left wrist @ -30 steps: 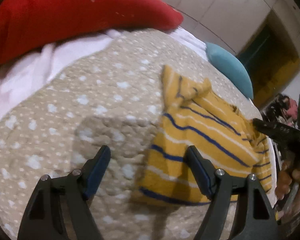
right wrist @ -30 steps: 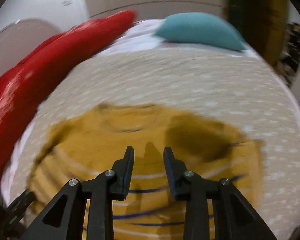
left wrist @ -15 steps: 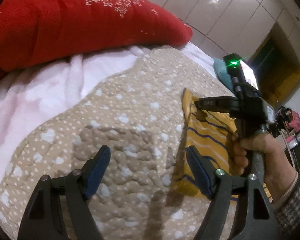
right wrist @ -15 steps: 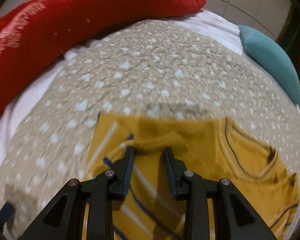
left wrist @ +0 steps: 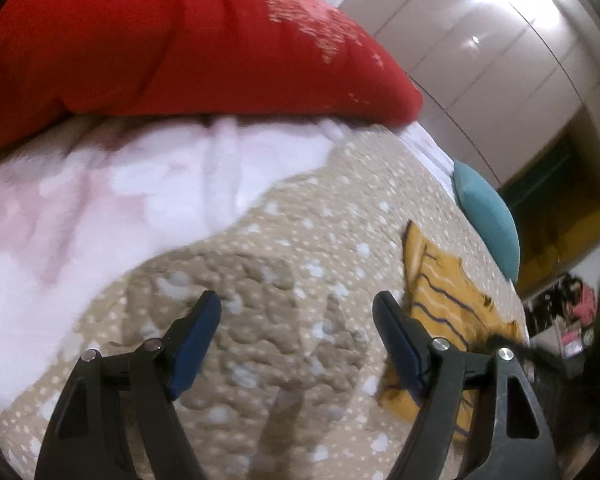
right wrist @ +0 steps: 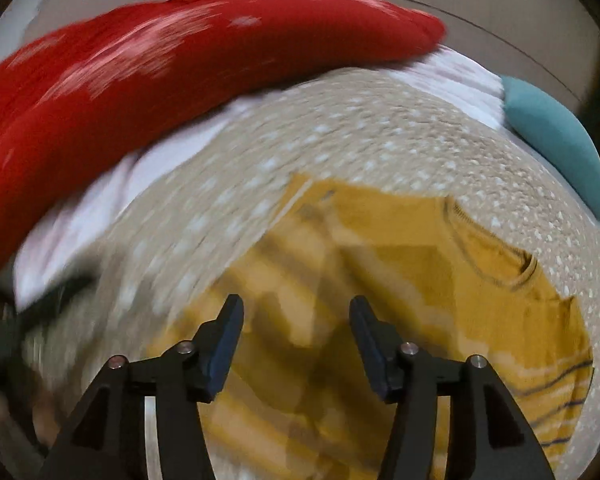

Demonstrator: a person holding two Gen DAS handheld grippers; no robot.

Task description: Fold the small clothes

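A small yellow shirt with blue and white stripes (right wrist: 400, 280) lies flat on the beige dotted quilt (right wrist: 360, 132), one sleeve folded in over its body. My right gripper (right wrist: 296, 320) is open and empty, hovering just above the shirt's middle. My left gripper (left wrist: 296, 316) is open and empty over bare quilt, left of the shirt (left wrist: 440, 292), whose left edge lies beside my right finger. The right wrist view is blurred by motion.
A big red pillow (left wrist: 172, 40) and a white sheet (left wrist: 120, 192) lie at the head of the bed. A teal cushion (left wrist: 486, 220) sits at the far right edge; it also shows in the right wrist view (right wrist: 552, 140). Wardrobe doors (left wrist: 480, 32) stand behind.
My right gripper has opened from a narrow gap and pulled back over the shirt. It has left the left wrist view. The left gripper stayed open and swung slightly left.
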